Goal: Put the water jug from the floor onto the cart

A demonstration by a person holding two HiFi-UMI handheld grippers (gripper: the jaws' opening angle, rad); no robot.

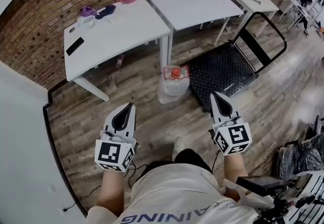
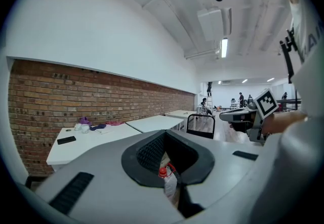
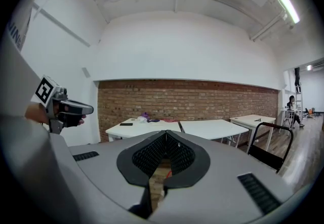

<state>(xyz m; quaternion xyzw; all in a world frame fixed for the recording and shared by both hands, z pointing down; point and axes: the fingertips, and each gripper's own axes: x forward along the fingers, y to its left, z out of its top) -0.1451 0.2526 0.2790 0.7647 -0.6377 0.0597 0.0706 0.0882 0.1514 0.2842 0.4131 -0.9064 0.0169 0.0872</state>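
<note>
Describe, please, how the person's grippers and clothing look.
Both the left gripper and right gripper are light grey wedges tapering to a tip, with black ribbed pads and a rear cube of black-and-white square markers. The shirt is pale, short-sleeved, lettered.

The only readable print is on the person's pale shirt (image 1: 172,192), on the near side of the jug (image 1: 173,85) at the bottom edge of the head view. Dark capitals there, seen upside down, seem to read "AINING", and the start of the word is cut off. Bits of the same lettering show on the shirt at the edges of both gripper views, too cut off to read. Between jug and shirt, the left cube (image 1: 114,153) and right cube (image 1: 233,138) bear black-and-white square markers with no letters, and the jug's red label is too small to read.
</note>
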